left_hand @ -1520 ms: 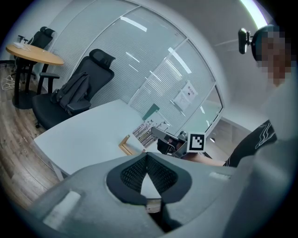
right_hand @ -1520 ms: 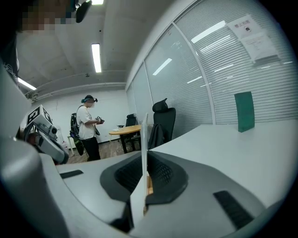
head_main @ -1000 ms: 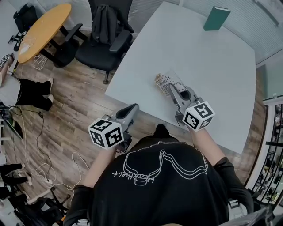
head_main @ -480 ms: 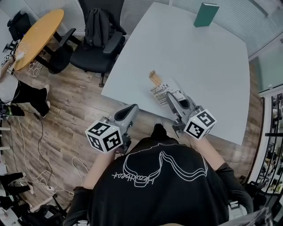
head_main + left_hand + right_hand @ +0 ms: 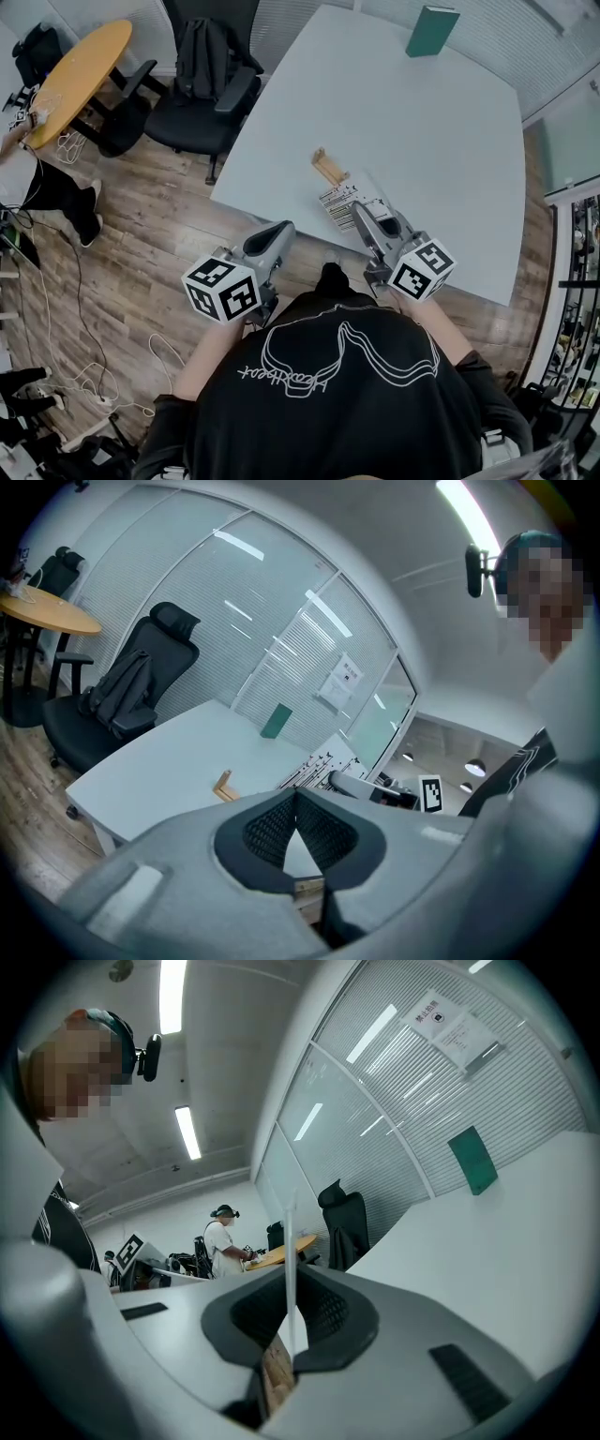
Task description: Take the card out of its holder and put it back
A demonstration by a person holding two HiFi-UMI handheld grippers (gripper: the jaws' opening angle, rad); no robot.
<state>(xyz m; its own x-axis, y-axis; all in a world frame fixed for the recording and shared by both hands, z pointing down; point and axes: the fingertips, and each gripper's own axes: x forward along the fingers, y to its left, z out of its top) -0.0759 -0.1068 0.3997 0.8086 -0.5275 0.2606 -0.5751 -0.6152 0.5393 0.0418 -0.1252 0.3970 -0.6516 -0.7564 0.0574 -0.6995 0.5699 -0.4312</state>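
A small wooden card holder [image 5: 329,167] stands on the white table [image 5: 441,159], and the left gripper view shows the holder [image 5: 223,786] too. My right gripper [image 5: 361,208] is shut on the white printed card [image 5: 347,197], holding it just on my side of the holder and apart from it. In the right gripper view the card [image 5: 290,1241] shows edge-on as a thin white line pinched between the jaws of the right gripper [image 5: 291,1283]. My left gripper [image 5: 283,228] hangs off the table's near edge over the floor, jaws shut with nothing in them, as its own view of the left gripper [image 5: 296,794] shows.
A green book [image 5: 431,30] stands at the table's far side. A black office chair [image 5: 211,75] with a jacket sits at the table's left corner, and a round orange table [image 5: 80,70] lies beyond it. Cables [image 5: 84,361] trail on the wood floor. A person [image 5: 222,1241] stands far off.
The right gripper has drawn the card back toward me, out of the wooden holder, which now stands alone. The left gripper has stayed where it was.
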